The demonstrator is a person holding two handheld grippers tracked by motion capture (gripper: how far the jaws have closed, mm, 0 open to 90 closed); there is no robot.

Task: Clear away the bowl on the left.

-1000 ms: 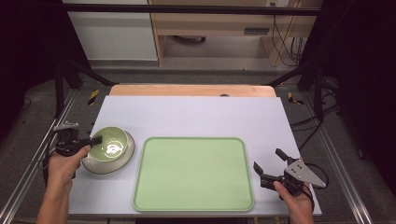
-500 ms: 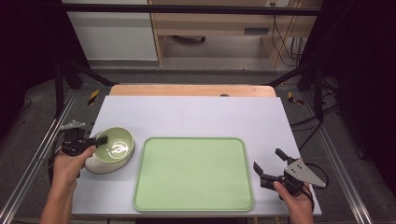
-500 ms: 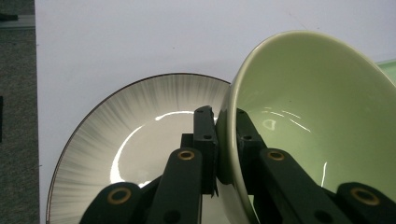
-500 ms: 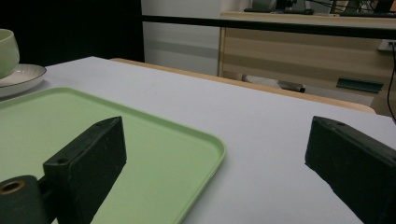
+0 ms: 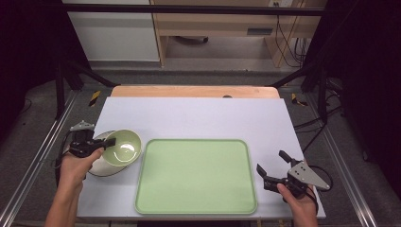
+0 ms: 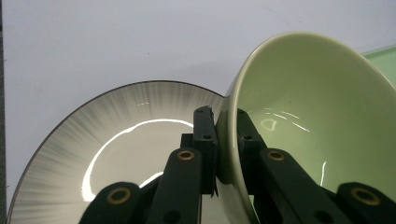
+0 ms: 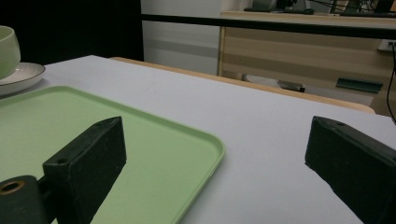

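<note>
My left gripper [image 5: 108, 142] is shut on the near-left rim of a pale green bowl [image 5: 123, 147]. It holds the bowl tilted, above the right edge of a grey-streaked plate [image 5: 97, 166]. In the left gripper view the jaws pinch the bowl [image 6: 317, 121] wall, one inside and one outside, with the plate [image 6: 116, 135] below. A light green tray [image 5: 196, 175] lies in the middle of the table. My right gripper [image 5: 271, 161] stands open just right of the tray, with nothing between its jaws. The right gripper view looks across the tray [image 7: 93, 140] corner to the bowl [image 7: 7, 49] and plate [image 7: 21, 74].
The white table top [image 5: 198, 118] stretches bare behind the tray, with a wooden strip [image 5: 189, 91] at its far edge. Black frame posts and metal rails flank the table. Shelving and cables stand beyond.
The bowl has come up off the plate and shifted right towards the tray, tilted in my left gripper. The right gripper has stayed still.
</note>
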